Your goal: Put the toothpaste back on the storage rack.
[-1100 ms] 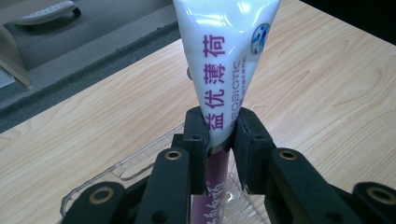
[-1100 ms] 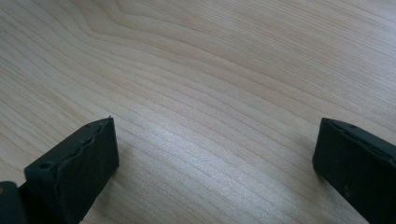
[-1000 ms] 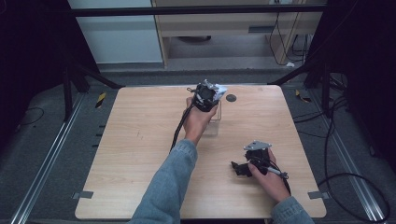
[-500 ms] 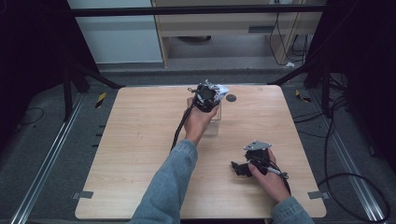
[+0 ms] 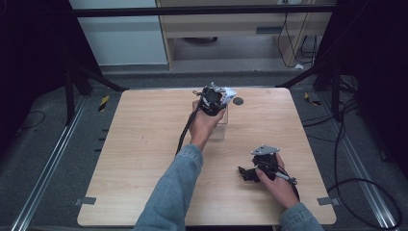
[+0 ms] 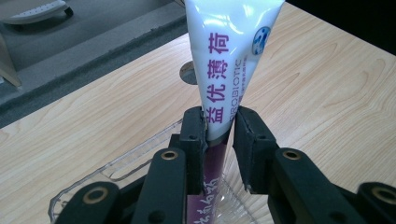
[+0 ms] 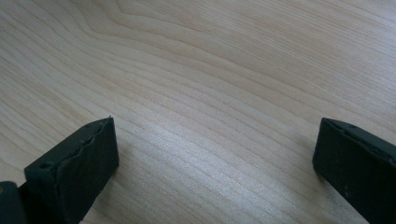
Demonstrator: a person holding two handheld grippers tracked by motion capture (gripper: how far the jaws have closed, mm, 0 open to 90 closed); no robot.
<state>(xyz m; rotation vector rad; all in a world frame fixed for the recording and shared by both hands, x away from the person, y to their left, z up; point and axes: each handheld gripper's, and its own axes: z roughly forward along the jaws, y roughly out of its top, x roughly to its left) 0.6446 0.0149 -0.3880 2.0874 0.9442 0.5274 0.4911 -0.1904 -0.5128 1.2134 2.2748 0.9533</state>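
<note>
Toothpaste tube [image 6: 229, 60] stands pinched between left tool [image 6: 219, 135] jaws.

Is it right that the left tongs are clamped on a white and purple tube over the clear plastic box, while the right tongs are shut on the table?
Not quite. The right tongs are open, jaws wide apart over bare table, as the right gripper view shows. The left tongs do clamp the tube over the clear box.
</note>
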